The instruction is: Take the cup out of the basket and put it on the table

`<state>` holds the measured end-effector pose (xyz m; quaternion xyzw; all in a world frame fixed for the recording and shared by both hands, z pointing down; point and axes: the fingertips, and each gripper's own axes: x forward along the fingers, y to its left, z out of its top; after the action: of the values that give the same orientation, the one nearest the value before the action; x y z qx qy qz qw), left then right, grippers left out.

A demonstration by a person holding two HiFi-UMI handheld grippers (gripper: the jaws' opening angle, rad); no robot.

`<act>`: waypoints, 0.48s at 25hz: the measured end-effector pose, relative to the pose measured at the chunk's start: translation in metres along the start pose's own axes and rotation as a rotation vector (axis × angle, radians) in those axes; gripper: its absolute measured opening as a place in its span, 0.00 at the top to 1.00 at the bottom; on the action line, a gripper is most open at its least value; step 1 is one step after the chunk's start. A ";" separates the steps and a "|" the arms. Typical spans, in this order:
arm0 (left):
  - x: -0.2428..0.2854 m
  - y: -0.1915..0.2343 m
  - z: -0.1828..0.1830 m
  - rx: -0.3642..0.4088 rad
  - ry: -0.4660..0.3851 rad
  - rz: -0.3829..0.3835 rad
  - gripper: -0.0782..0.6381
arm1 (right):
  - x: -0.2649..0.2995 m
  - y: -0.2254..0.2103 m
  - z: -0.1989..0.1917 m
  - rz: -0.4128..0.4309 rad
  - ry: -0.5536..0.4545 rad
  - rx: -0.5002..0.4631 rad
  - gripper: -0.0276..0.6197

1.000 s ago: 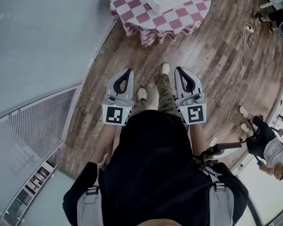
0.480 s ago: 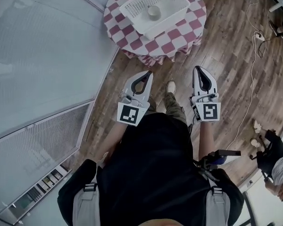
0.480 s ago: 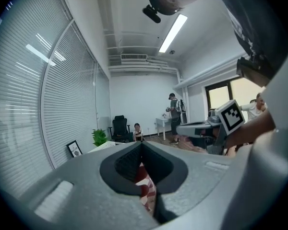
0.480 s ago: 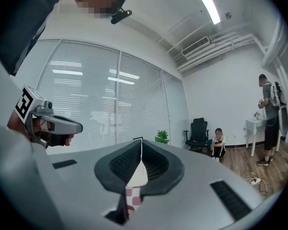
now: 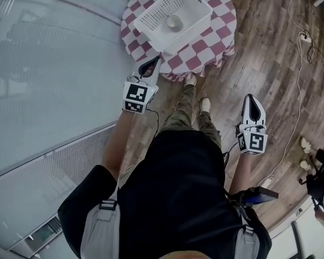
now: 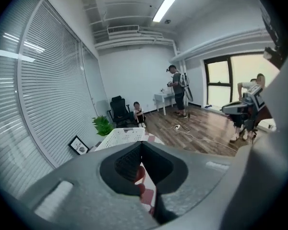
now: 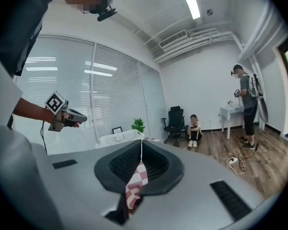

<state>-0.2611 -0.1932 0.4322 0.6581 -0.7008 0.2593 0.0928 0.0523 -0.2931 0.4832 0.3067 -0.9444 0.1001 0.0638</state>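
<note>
Cup (image 5: 174,21) sits upright mid-floor of the white basket (image 5: 190,33) on the round checkered table (image 5: 209,43); nothing has hold of it. Left gripper (image 5: 153,63) hangs just short of the table's near edge, jaws clenched tip to tip and empty. Right gripper (image 5: 251,99) is low and well back over the floor, also clenched on nothing. Risks as I read them: going in with closed jaws just knocks the cup over, so open before crossing the rim. The basket walls look tall against a small cup, so a shallow approach likely clips the rim and drags the basket on the cloth. The basket also covers most of the tabletop; the bare strip on the right is narrow, and a sloppy put-down near the edge could lose the cup.
</note>
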 end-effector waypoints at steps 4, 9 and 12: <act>0.045 0.037 0.012 0.051 0.058 0.001 0.89 | -0.024 -0.035 -0.010 -0.144 0.033 0.037 0.94; 0.108 0.062 0.026 0.369 0.172 -0.073 0.89 | -0.045 -0.074 -0.020 -0.344 0.073 0.109 0.94; 0.150 0.070 0.009 0.567 0.278 -0.166 0.89 | -0.039 -0.079 -0.019 -0.381 0.110 0.124 0.94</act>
<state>-0.3444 -0.3290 0.4785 0.6710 -0.5250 0.5232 0.0215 0.1313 -0.3297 0.5062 0.4771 -0.8564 0.1609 0.1142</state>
